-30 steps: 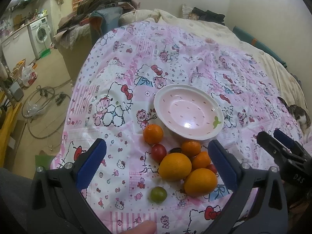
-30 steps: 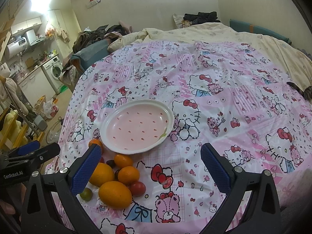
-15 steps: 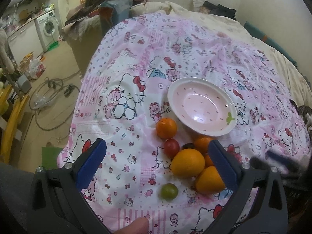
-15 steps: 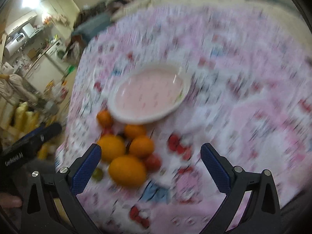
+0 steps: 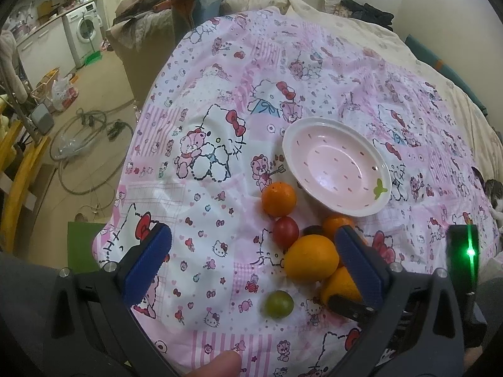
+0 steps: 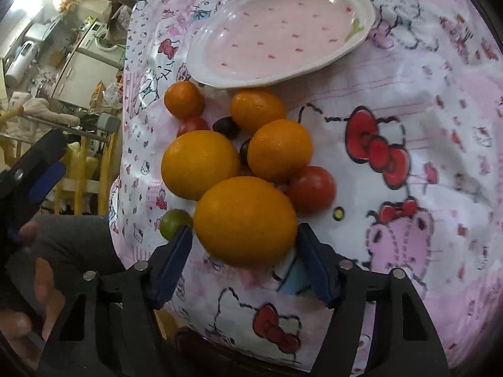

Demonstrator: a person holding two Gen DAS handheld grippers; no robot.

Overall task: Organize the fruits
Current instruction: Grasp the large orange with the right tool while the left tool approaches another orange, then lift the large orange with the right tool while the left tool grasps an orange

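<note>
A pink plate [image 5: 285, 154] [image 6: 267, 79] lies bare on the Hello Kitty cloth. Below it is a fruit pile: a small orange [image 5: 279, 199], a red tomato [image 5: 285, 232], a big orange [image 5: 311, 257] and a green fruit [image 5: 278, 304]. My right gripper [image 6: 243, 235] is closing around the nearest large orange [image 6: 245, 220] [image 5: 341, 286], which rests on the cloth with a blue pad against each side. Beside it lie another big orange [image 6: 199, 163], a mid-sized one [image 6: 279, 150] and a red tomato [image 6: 311, 193]. My left gripper [image 5: 253, 235] hovers open over the pile.
The cloth drops off at its left edge to a floor with cables [image 5: 88, 144] and a washing machine [image 5: 85, 31] beyond. A cat [image 5: 493, 194] lies at the far right. A person's fingertip [image 5: 220, 364] shows at the bottom edge.
My right gripper has dropped and tilted down onto the fruit pile, and its jaws have narrowed around the nearest large orange. The left gripper has barely shifted.
</note>
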